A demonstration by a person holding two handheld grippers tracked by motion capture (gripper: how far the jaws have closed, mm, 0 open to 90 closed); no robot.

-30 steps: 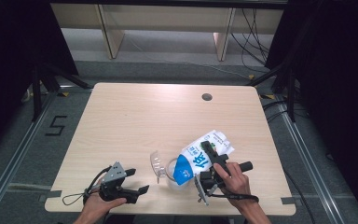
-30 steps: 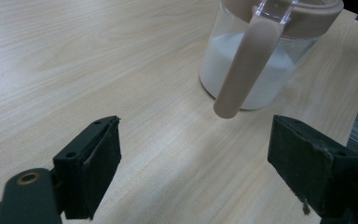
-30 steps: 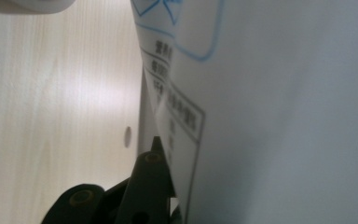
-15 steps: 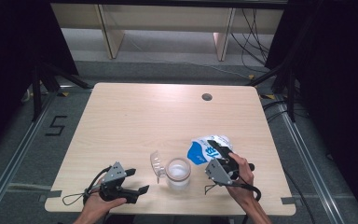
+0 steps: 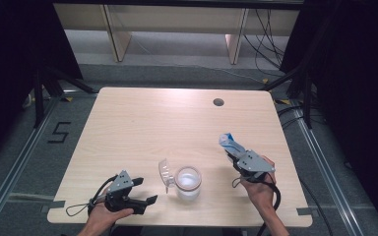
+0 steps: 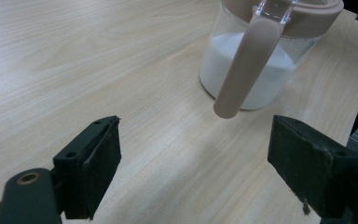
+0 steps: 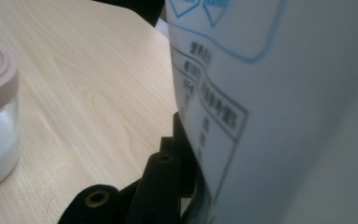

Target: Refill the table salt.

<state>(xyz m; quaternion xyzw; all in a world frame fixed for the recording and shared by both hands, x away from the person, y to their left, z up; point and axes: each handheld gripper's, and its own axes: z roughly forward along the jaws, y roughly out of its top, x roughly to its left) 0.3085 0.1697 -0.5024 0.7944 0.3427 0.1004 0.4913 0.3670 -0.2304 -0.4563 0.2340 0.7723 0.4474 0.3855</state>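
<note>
Your right gripper [image 5: 236, 156] sits at the right of the table [image 5: 142, 123] w/ its jaws pinching the white-and-blue bag [image 5: 230, 144]; they've just been closing further on it. In the right gripper view the bag's printed side presses against the black jaw. Bag sticks up and away from you, right of the glass jar [image 5: 187, 182] and well apart from it. Jar is near the table's near edge, approx. centre, w/ white powder inside, pink rim, lid [image 5: 165, 172] flipped open to its left. Your left gripper [image 5: 145, 191] rests at near left, jaws spread, nothing btw them, pointed at the jar.
</note>
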